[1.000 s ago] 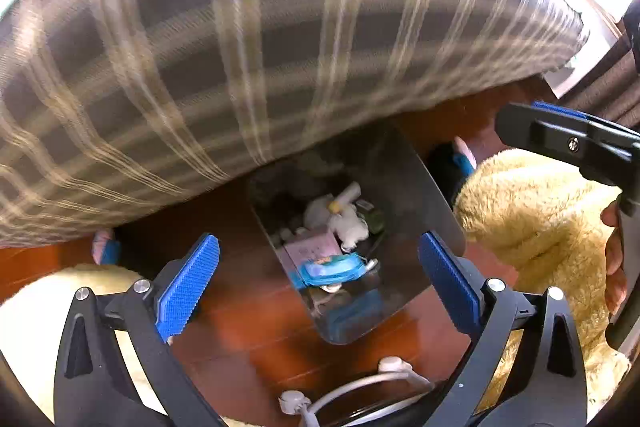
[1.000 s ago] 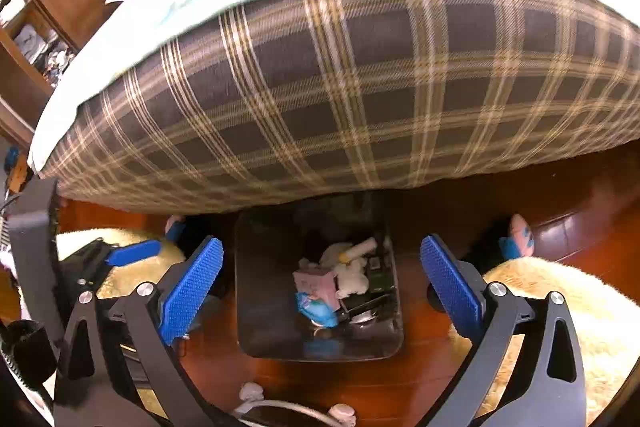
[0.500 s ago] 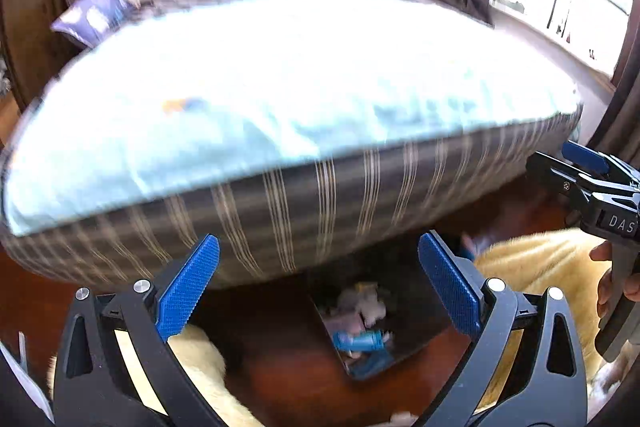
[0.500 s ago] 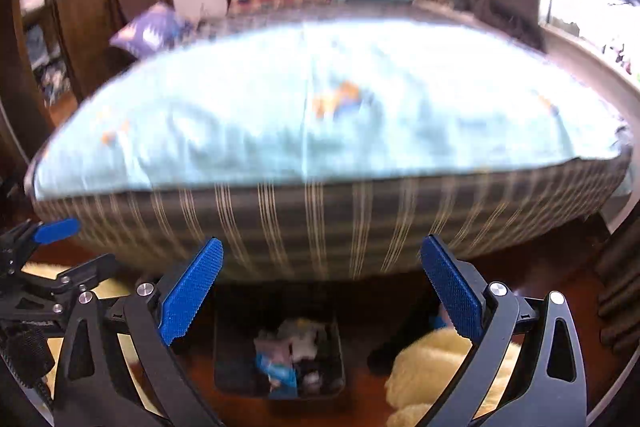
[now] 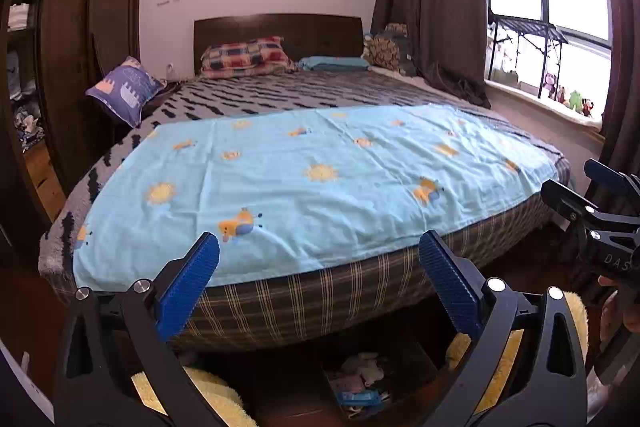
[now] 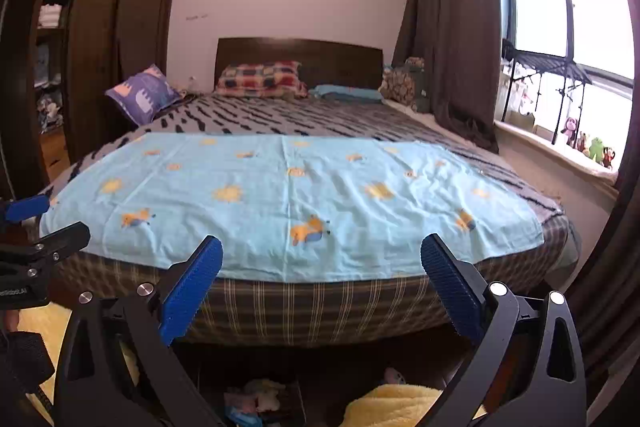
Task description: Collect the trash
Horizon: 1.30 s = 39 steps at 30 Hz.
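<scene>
a: since the earlier frame i have raised both views off the trash bin [image 5: 380, 383] to the bed [image 5: 320, 163].
b: tool state?
a: left gripper [image 5: 318, 277] and right gripper [image 6: 320, 277] both wide, empty.
b: trash?
a: in the bin, near floor under the bed edge. light, soft wrappers, likely slippery; pinch at a crumpled fold.

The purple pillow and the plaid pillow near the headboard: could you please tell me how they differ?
The purple pillow carries pale shapes on a plain ground and stands tilted on a corner at the bed's left edge. The plaid pillow has red, blue and cream checks and lies flat against the headboard. The plaid pillow also looks wider. Both are soft rectangular cushions.
</scene>
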Motion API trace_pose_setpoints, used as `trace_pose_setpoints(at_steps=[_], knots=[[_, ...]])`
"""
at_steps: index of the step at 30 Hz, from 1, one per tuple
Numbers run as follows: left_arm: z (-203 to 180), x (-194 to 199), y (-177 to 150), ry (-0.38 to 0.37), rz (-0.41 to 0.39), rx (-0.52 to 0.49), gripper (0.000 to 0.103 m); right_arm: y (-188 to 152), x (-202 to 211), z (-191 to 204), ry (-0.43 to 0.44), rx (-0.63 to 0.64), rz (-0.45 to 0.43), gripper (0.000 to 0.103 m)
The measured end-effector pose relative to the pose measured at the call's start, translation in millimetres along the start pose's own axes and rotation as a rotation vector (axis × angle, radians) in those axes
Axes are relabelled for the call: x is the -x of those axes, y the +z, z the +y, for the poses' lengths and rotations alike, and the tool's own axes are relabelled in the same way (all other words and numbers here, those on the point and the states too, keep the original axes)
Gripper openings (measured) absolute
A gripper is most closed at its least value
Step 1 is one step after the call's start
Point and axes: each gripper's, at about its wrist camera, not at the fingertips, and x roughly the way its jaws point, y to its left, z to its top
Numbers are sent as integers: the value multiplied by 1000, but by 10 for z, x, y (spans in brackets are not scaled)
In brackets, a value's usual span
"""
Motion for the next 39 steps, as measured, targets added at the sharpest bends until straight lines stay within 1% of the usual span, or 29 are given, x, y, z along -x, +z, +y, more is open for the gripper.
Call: trace_pose_setpoints(at_steps=[5,11,23,39], knots=[[-15,178,63,8,-49,2,95,104,180,-4,-2,-25,-45,100],[-35,286,82,14,-81,0,95,129,275,-36,-11,-47,-70,100],[-53,308,88,3,-84,-3,95,107,263,-33,-24,-59,-61,100],[-13,323,67,10,-81,13,95,100,242,-4,-5,-56,-51,100]])
